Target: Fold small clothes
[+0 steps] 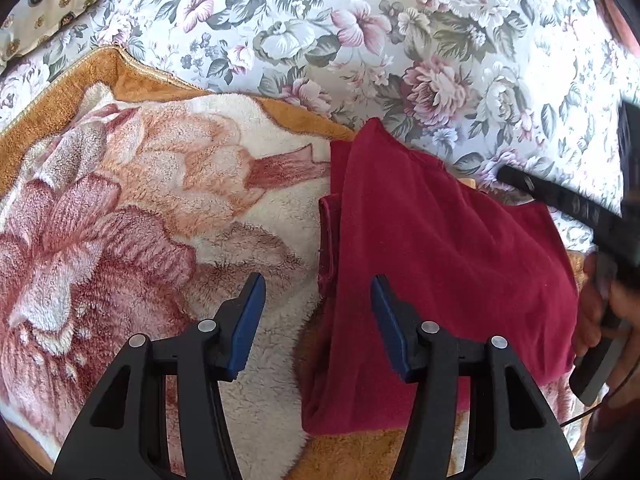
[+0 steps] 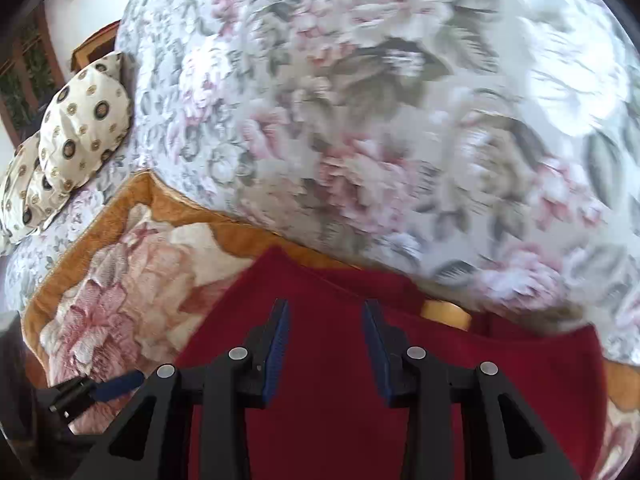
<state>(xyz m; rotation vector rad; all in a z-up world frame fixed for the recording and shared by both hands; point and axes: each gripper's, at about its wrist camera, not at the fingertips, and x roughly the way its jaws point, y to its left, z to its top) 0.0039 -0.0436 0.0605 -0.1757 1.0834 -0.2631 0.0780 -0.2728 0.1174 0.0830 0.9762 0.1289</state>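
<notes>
The red garment [image 1: 440, 248] lies on the fleece blanket [image 1: 120, 200], partly folded. Only your left view shows your right hand [image 1: 600, 300]; only the right shows the pillow [image 2: 80, 128]. Your left gripper [image 1: 318, 320] gapes at its left edge; your right gripper [image 2: 325, 344] gapes over it.

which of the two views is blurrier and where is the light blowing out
Right wrist view: motion blur smears the floral bedspread, with a washed-out white patch at upper right; the red garment stays readable. Left wrist view: mostly sharp, though the right gripper is blurred and the bedspread's right edge is overexposed.
</notes>
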